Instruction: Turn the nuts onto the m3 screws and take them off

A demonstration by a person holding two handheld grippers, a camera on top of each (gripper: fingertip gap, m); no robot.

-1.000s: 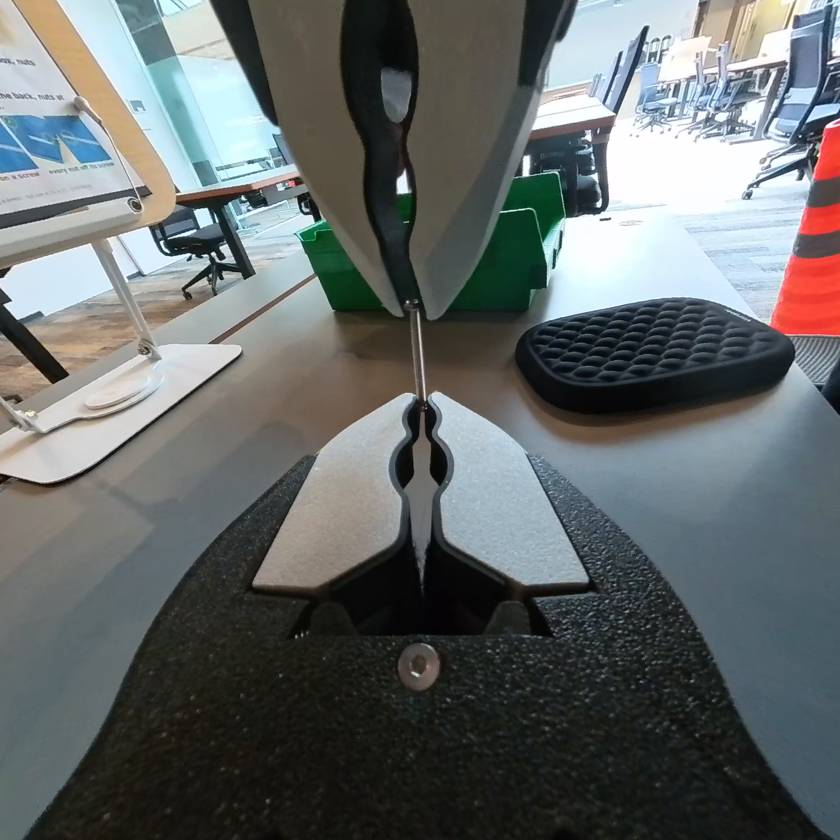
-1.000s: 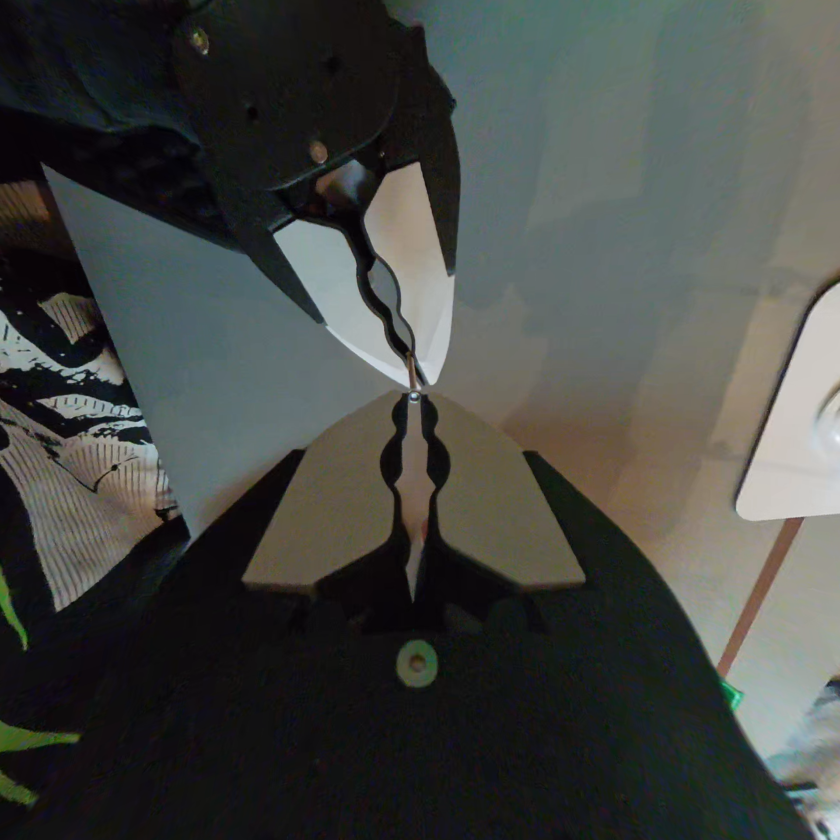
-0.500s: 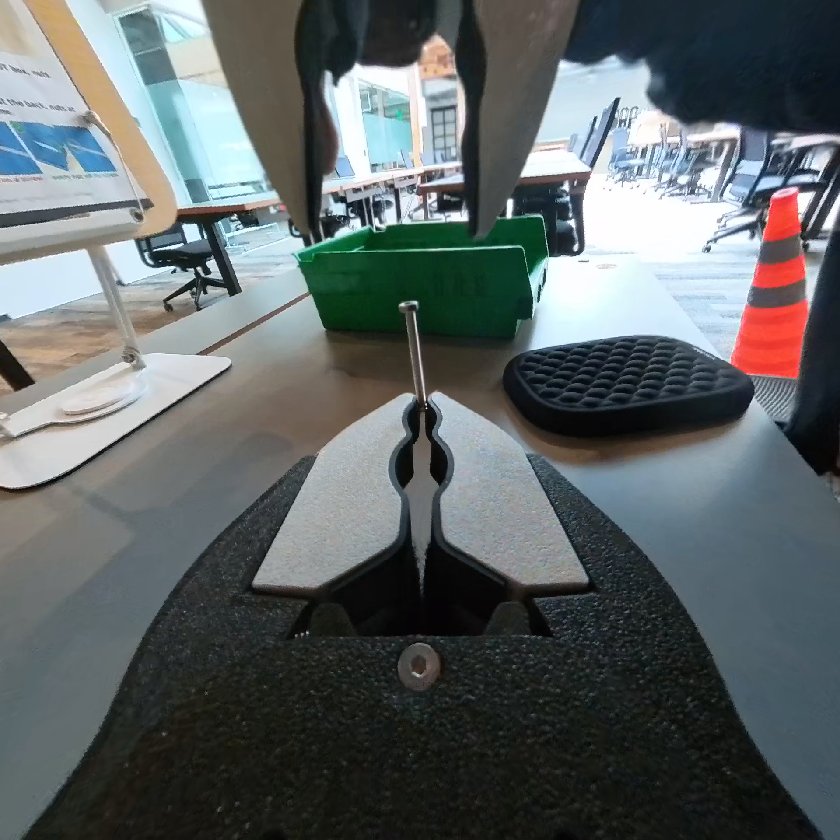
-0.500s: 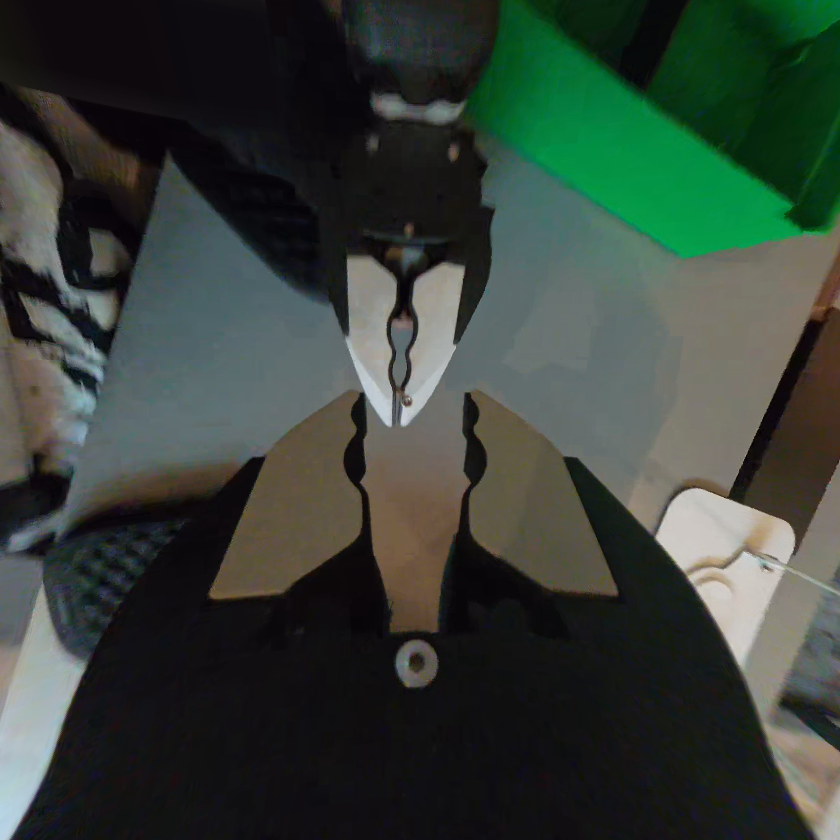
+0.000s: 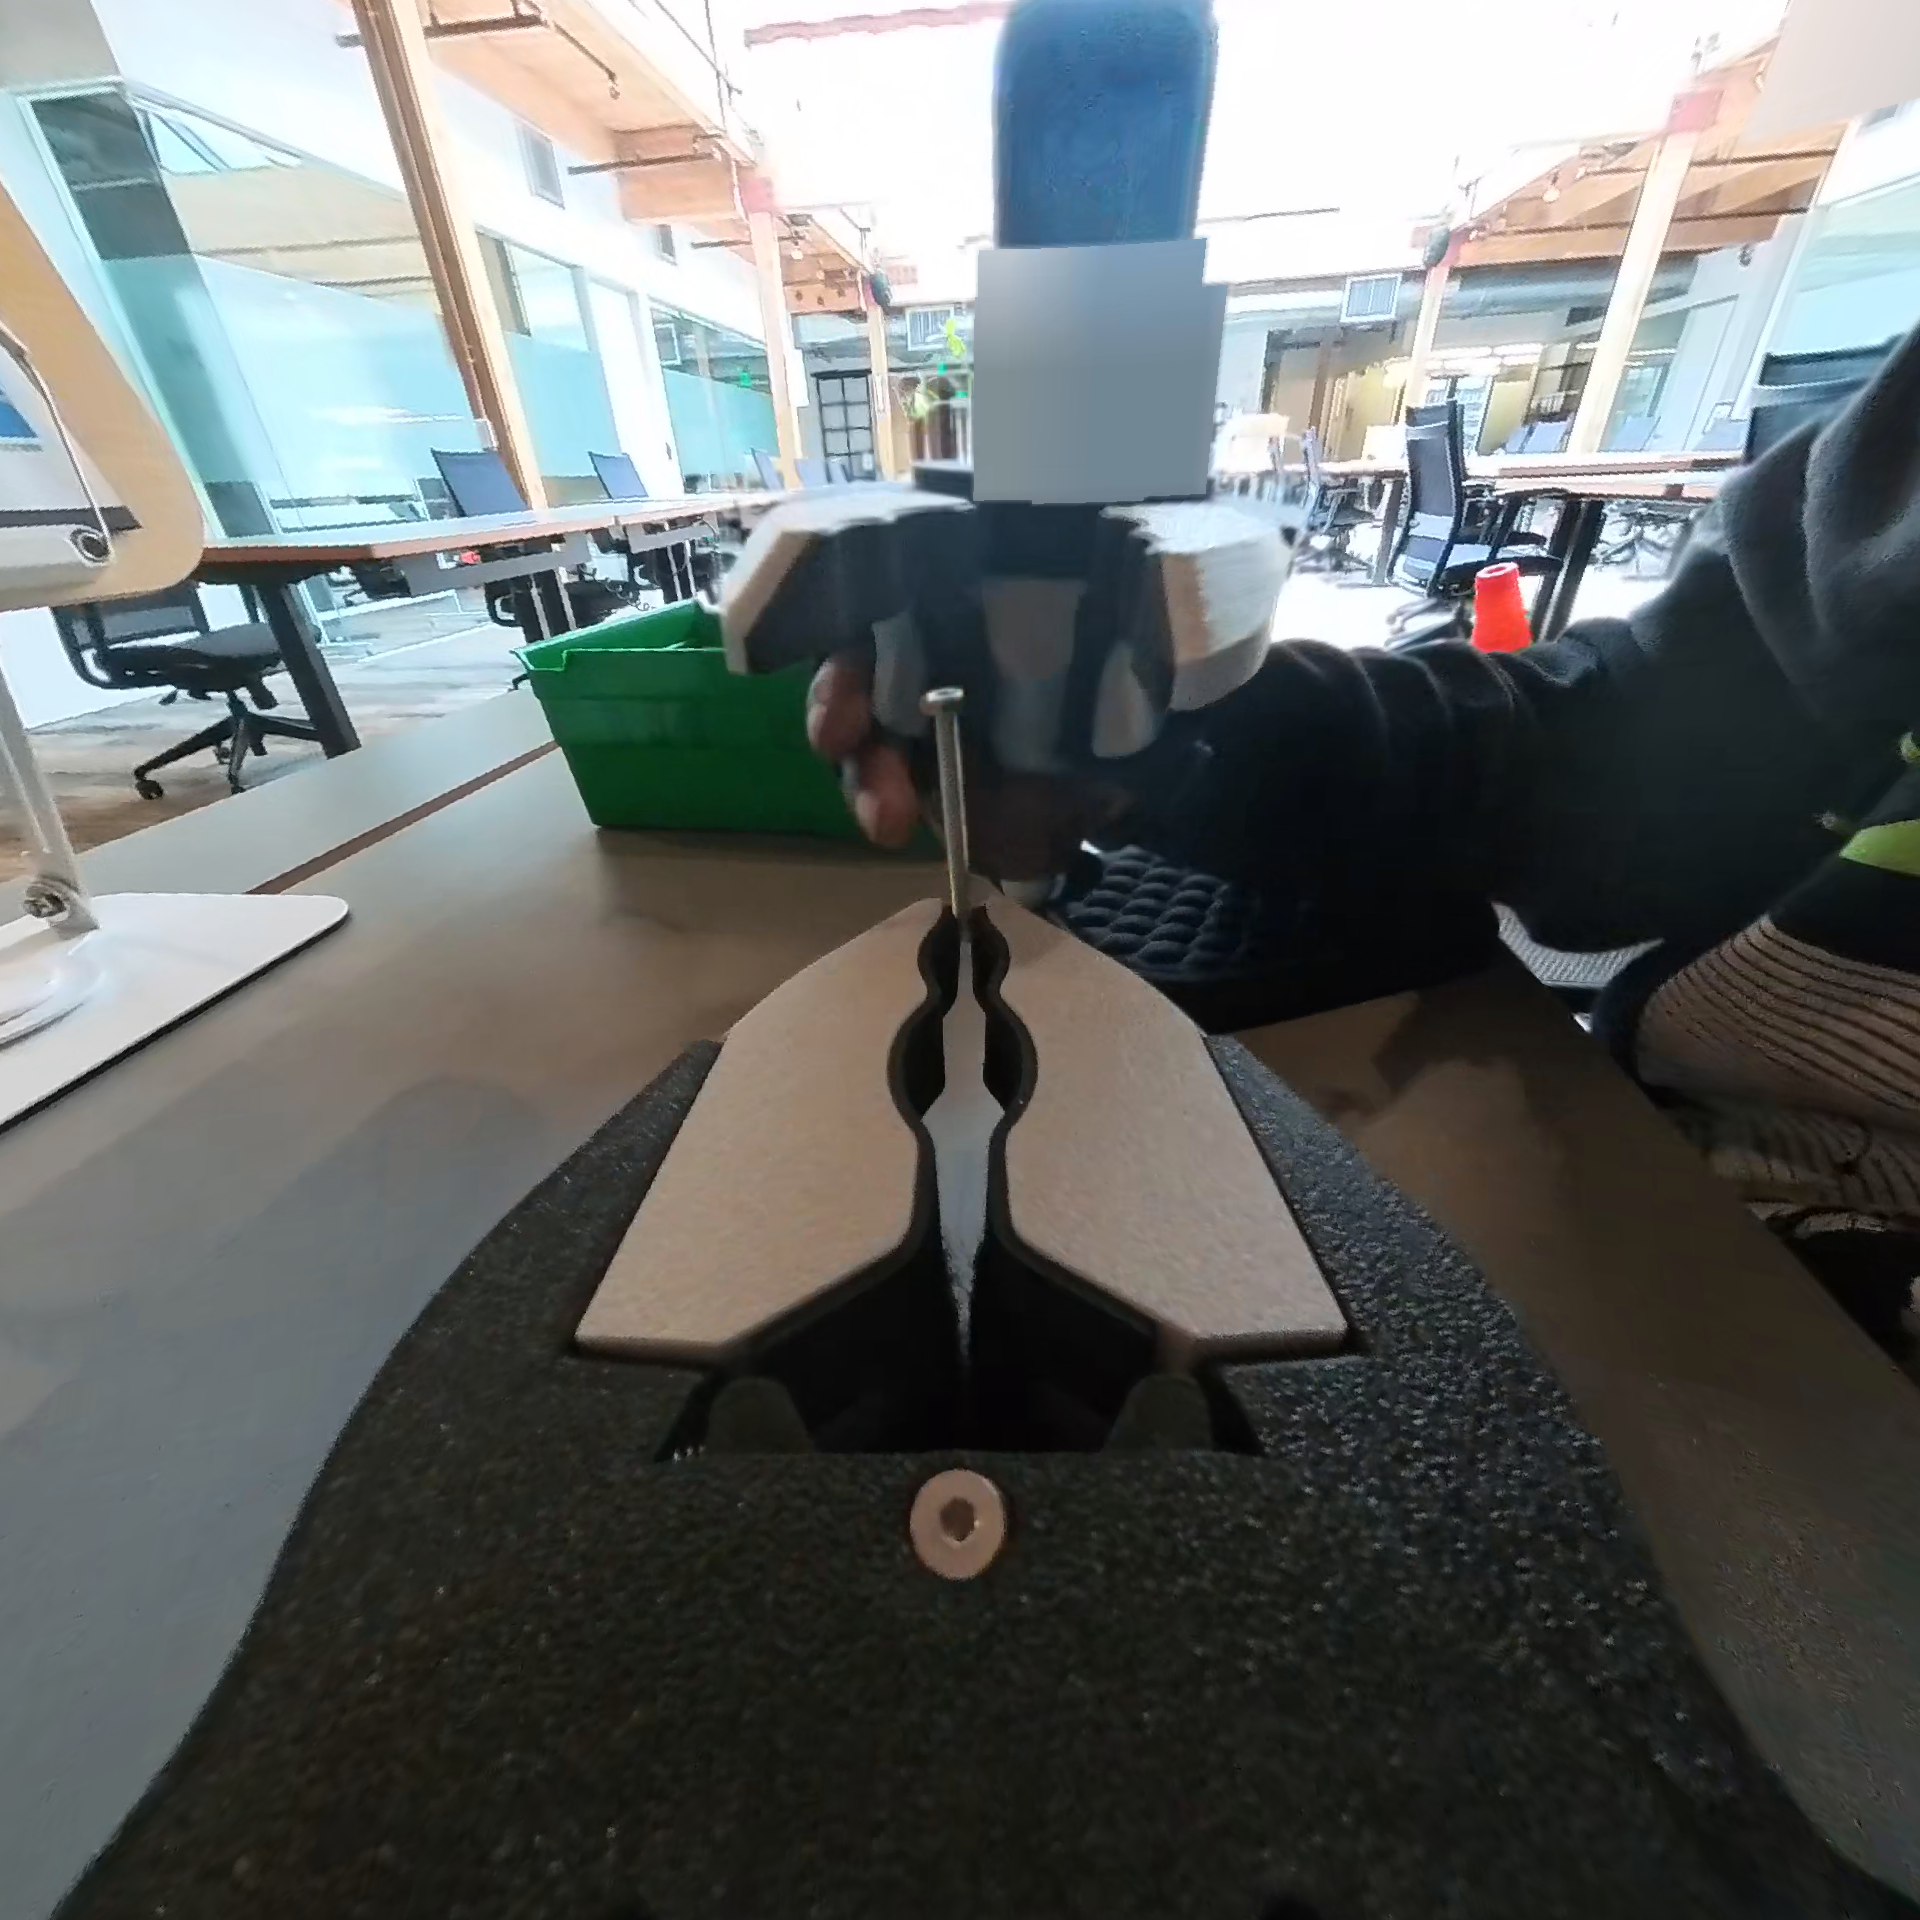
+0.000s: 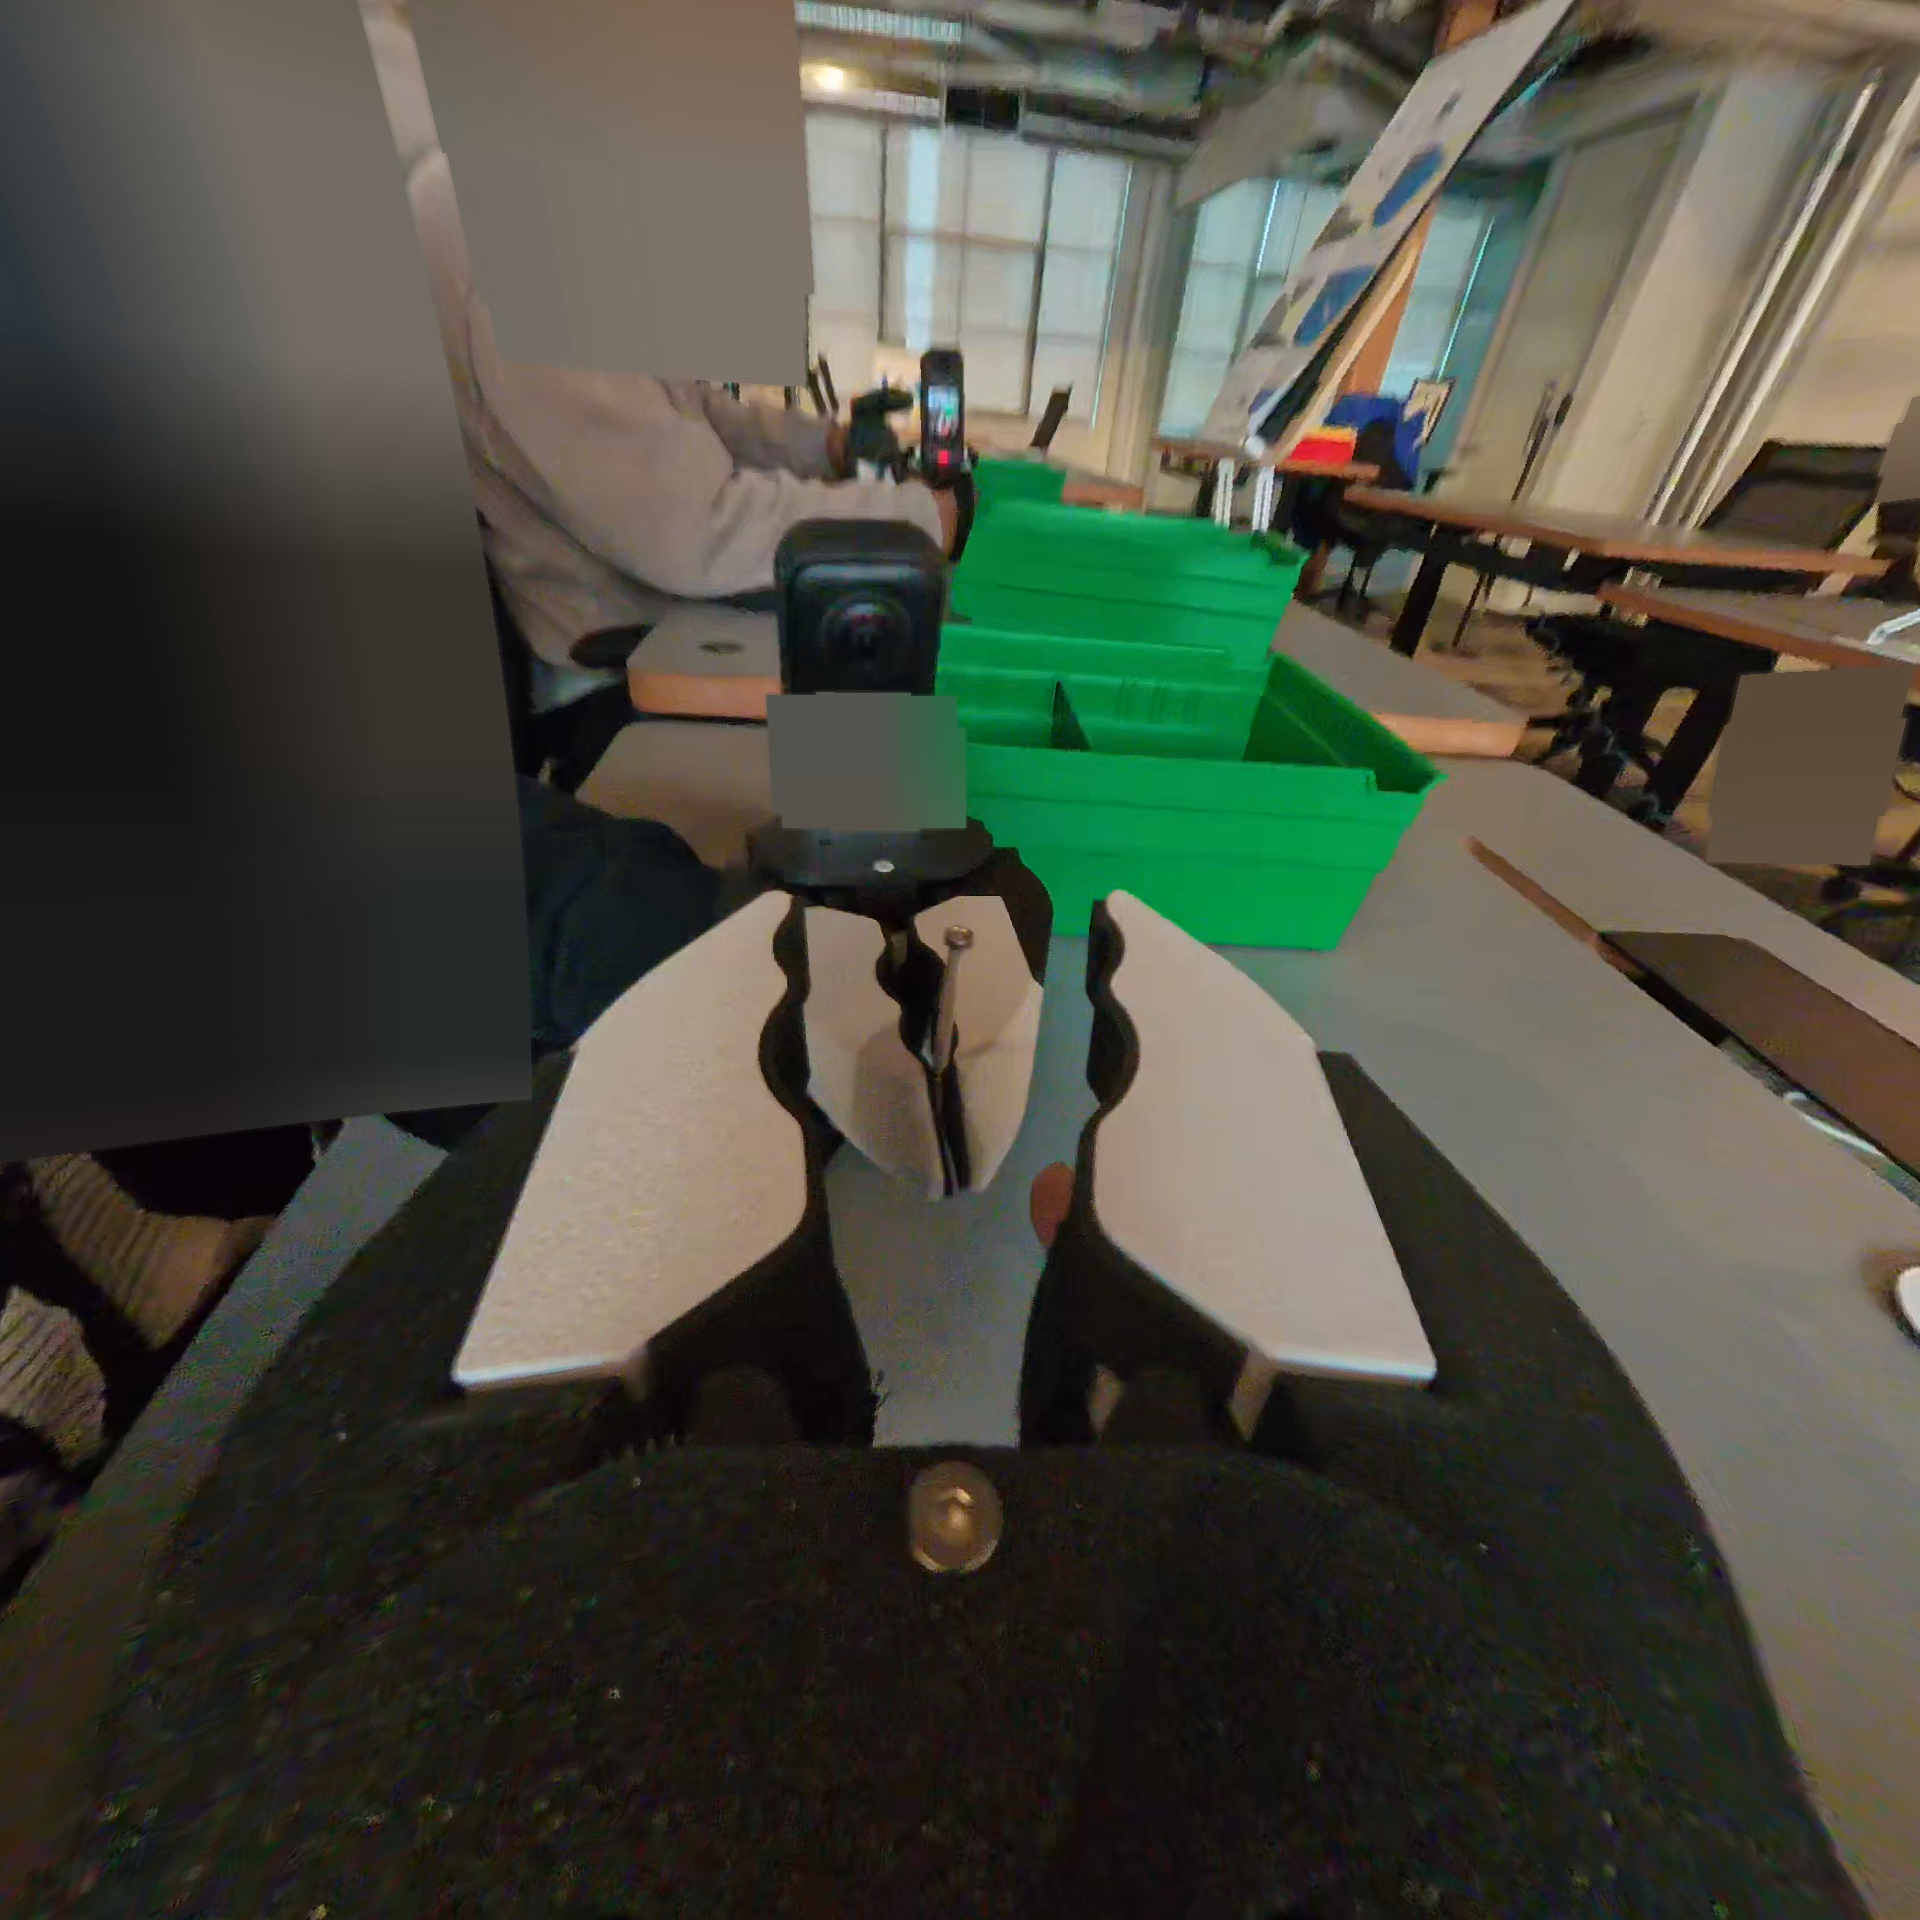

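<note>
The left tool (image 5: pixel 962 914) was clamped on the lower end of the screw (image 5: pixel 951 800), its two fingers (image 5: pixel 831 1122) pressed together around the thin shank so that the screw stood nearly upright above the tabletop (image 5: pixel 312 1091), head uppermost. The right tool (image 6: pixel 945 925) hung just beyond it with its fingers (image 6: pixel 665 1143) spread wide apart and nothing between them.

No nut showed anywhere on the shank, so I judged the work to be between turns: either a nut had yet to go on, or one was off. The next move would call for fetching a nut, likely from the green bin (image 5: pixel 665 727) behind, and setting it square on the screw's free end before turning, while the left grip kept the screw from spinning.

The screw itself was slim, long and silvery, with a small round head (image 5: pixel 943 700); its threads were too fine to make out.
</note>
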